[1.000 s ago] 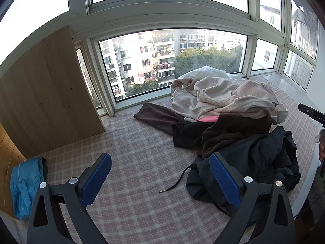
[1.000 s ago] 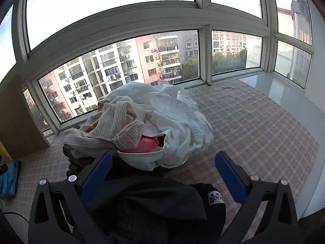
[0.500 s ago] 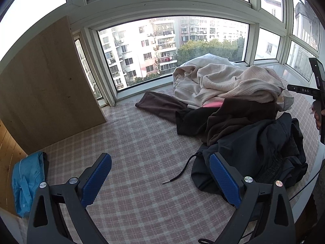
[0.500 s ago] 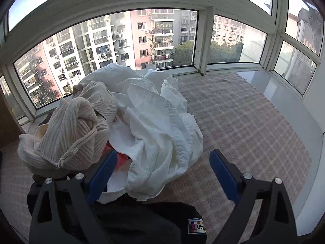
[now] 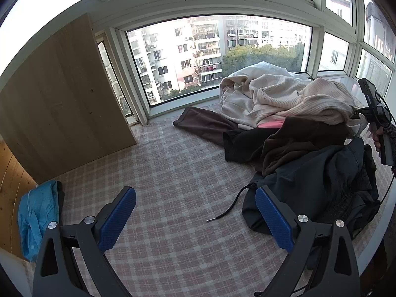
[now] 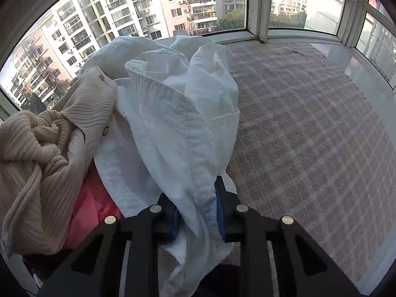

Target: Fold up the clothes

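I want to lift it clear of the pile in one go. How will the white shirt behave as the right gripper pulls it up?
Likely floppy: the white shirt sags in soft folds around the right gripper. It looks thin, probably light. It overlaps the beige knit sweater, which may drag along.

Left gripper (image 5: pixel 195 217): black angular frame, blue textured pads (image 5: pixel 117 219), silver screws. Right gripper (image 6: pixel 198 212): same black frame, blue pads, silver screws, black cable at rear. Grey knit cuff (image 5: pixel 390 133) at wrist.
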A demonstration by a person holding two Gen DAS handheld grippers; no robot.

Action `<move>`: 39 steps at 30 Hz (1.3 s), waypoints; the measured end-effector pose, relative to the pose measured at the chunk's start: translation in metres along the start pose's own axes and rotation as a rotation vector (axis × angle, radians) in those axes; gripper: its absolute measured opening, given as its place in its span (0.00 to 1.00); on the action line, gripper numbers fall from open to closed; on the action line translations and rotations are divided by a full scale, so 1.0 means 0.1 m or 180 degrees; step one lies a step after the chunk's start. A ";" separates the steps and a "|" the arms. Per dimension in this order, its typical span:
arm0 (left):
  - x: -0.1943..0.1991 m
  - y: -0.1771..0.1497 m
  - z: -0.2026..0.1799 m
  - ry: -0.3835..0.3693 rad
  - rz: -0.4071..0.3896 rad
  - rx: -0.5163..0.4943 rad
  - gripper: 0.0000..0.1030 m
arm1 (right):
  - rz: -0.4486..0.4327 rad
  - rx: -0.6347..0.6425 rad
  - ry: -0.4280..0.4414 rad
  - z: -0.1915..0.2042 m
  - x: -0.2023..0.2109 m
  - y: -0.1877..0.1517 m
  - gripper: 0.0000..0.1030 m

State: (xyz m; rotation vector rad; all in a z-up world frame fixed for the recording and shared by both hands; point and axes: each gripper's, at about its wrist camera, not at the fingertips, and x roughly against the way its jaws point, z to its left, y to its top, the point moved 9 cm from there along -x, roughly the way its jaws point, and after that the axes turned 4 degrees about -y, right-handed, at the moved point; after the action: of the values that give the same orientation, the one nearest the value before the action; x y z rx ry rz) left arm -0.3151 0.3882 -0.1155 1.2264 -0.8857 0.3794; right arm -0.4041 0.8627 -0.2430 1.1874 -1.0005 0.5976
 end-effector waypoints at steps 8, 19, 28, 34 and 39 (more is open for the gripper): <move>0.01 0.00 -0.02 0.0014 -0.0005 -0.0080 0.95 | -0.0554 -0.0463 0.0520 -0.02 0.77 0.60 0.11; 0.41 -0.01 0.28 0.0108 -0.0250 0.0066 0.95 | -0.1644 0.0020 0.0753 0.86 3.01 1.68 0.09; 0.99 -0.13 0.89 0.0146 -0.0600 0.0212 0.95 | -0.2493 0.0657 0.0931 2.25 5.33 1.54 0.08; 1.35 -0.44 1.55 0.0233 -0.0709 0.0406 0.95 | -0.2877 0.1188 0.1277 3.38 6.59 0.87 0.08; 1.75 -0.83 2.25 0.0459 -0.0727 0.0530 0.95 | -0.2627 0.1564 0.1766 4.44 6.71 0.25 0.09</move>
State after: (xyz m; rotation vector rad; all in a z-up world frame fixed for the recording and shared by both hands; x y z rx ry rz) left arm -0.2344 0.1187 -0.0216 1.4189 -0.5919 0.3579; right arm -0.2551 0.3755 0.3805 1.5995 0.1535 0.4609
